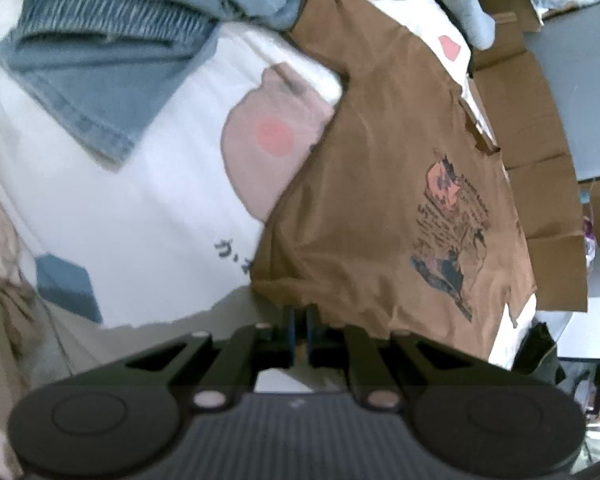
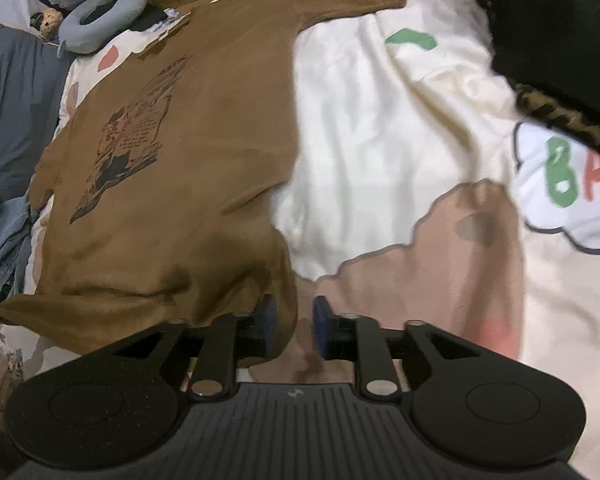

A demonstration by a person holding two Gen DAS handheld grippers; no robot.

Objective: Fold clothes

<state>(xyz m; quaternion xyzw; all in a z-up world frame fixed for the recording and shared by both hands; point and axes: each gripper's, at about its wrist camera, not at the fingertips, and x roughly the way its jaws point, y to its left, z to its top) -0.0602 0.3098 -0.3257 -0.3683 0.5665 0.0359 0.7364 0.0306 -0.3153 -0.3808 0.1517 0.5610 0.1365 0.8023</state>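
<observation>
On the cartoon-print bedsheet [image 2: 380,140], the left gripper [image 1: 299,332] pinches the brown T-shirt's [image 1: 380,200] hem; the right gripper [image 2: 294,328] stands parted beside the shirt's edge.

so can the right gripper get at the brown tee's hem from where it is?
Probably yes: the right gripper is open with the brown tee's hem lying against its left pad, and nothing lies over that edge.

The print [image 1: 452,232] on the brown shirt [image 1: 380,160] is too blurred to read, the shirt's hem is hidden behind the left gripper [image 1: 299,334], and its top is cut off in the right view.
</observation>
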